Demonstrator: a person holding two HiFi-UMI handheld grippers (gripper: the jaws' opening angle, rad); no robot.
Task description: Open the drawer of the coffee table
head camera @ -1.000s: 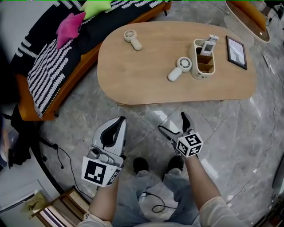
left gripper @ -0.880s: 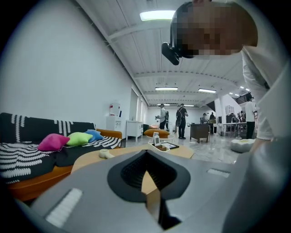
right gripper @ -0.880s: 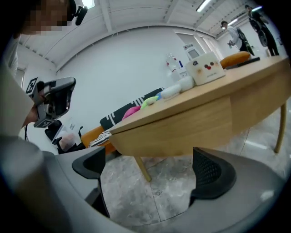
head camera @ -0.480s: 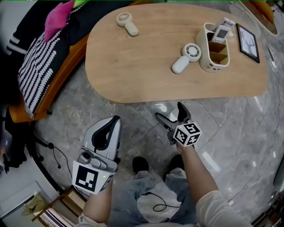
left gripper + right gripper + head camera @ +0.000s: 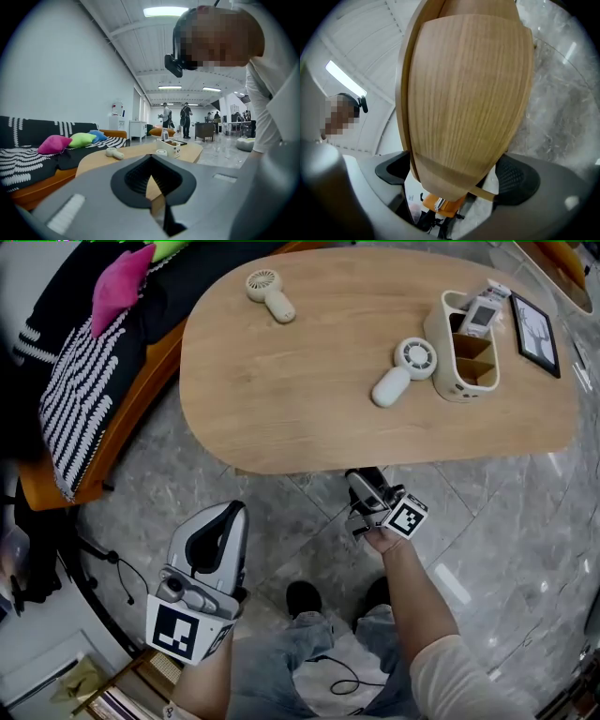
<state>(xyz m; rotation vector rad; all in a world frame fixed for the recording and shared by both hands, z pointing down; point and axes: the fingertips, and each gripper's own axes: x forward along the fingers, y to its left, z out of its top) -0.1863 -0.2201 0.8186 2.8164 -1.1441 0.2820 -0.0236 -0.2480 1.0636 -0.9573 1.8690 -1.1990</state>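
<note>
The oval wooden coffee table (image 5: 309, 381) fills the upper head view. My right gripper (image 5: 364, 482) is at the table's near edge, rolled on its side and partly tucked under the rim. In the right gripper view its jaws straddle the wooden edge panel (image 5: 464, 93), one pad (image 5: 393, 169) on the top side and one below, with slim gaps showing; the right gripper (image 5: 455, 177) is open. No drawer handle shows. My left gripper (image 5: 239, 512) hangs over the floor to the left, shut and empty. Past the left gripper (image 5: 152, 180) the table top (image 5: 131, 152) shows.
Two handheld fans (image 5: 265, 292) (image 5: 401, 367), a cream organizer (image 5: 464, 362) with a remote and a framed picture (image 5: 536, 334) lie on the table. A sofa with a striped throw (image 5: 84, 381) and a pink cushion (image 5: 117, 287) stands left. My shoes (image 5: 302, 596) stand on marble floor.
My right gripper moved forward to the table's near edge and rolled onto its side, its jaws now around the edge. The left gripper drifted slightly back.
</note>
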